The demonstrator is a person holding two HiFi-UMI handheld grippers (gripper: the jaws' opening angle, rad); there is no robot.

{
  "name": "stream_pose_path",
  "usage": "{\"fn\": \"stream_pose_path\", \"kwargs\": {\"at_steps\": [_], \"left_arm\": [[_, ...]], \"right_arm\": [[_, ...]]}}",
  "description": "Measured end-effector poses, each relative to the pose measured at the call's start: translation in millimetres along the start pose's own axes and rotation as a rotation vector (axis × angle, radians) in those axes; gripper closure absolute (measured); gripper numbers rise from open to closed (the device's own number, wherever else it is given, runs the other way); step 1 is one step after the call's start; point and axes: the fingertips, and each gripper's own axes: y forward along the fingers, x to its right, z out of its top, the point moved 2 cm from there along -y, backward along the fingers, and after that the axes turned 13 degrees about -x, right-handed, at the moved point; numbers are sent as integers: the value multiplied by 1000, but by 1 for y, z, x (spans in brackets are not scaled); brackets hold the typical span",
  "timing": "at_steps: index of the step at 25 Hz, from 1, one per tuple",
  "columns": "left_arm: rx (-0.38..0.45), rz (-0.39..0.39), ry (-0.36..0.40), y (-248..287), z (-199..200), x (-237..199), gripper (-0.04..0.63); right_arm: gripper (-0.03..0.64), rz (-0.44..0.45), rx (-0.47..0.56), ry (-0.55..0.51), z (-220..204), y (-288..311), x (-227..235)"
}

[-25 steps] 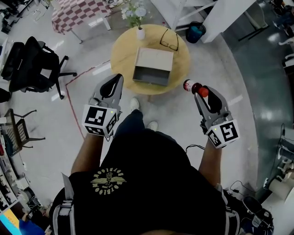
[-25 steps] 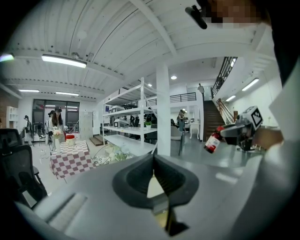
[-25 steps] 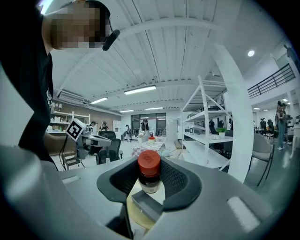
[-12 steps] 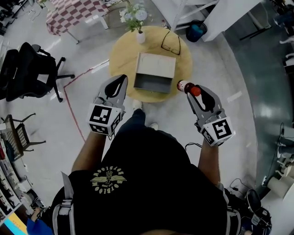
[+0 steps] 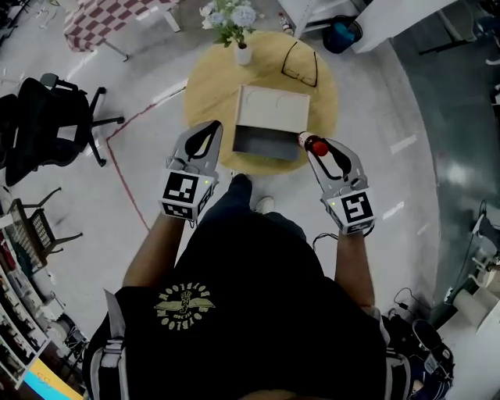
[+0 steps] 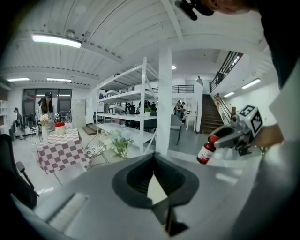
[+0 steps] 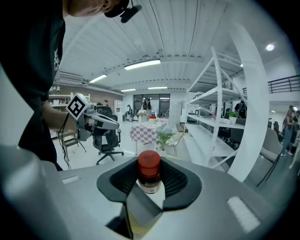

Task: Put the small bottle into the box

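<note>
Right gripper (image 5: pixel 316 148) is pinching the small bottle (image 5: pixel 310 141) just beside the open box (image 5: pixel 273 108) on the round table (image 5: pixel 207 86) — left gripper (image 5: pixel 209 127) pressed together, empty.

Below me is a round wooden table (image 5: pixel 205 87), with a white vase (image 5: pixel 244 55) of flowers at its far edge and glasses (image 5: pixel 301 62) lying to the right of it. A black chair (image 5: pixel 43 125) stands off to my left, a checked tablecloth (image 5: pixel 101 19) beyond it, and a blue bin (image 5: pixel 344 35) past the table.
</note>
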Motion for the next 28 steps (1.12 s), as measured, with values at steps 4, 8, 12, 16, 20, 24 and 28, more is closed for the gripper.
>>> {"fn": "stream_pose_path", "kwargs": {"at_steps": [4,8,12,16,20,24,28], "left_arm": [[-19,-21,-21,32,-19,-20,595],[-52,-48,-31,57,-47,-17,595],[-72,-72,33,67,-57,-1,595],[-81,-83,55,76,-67,5,595],[-84,-88,71,75,-69,6,595],[-113,-87,89,76,-74,3,595],[-118,-80,103,73,-72,0,595]], "right_arm": [[462,10,-64,2,-27,51,-6],[462,14,-128,30,-67,86,-17],[463,9,-165,51,-98,106,-20],[462,13,-199,48,-125,130,-21],[462,12,-250,41,-150,153,-22],[462,13,-267,2,-167,173,-26],[462,8,-278,-11,-173,182,-28]]}}
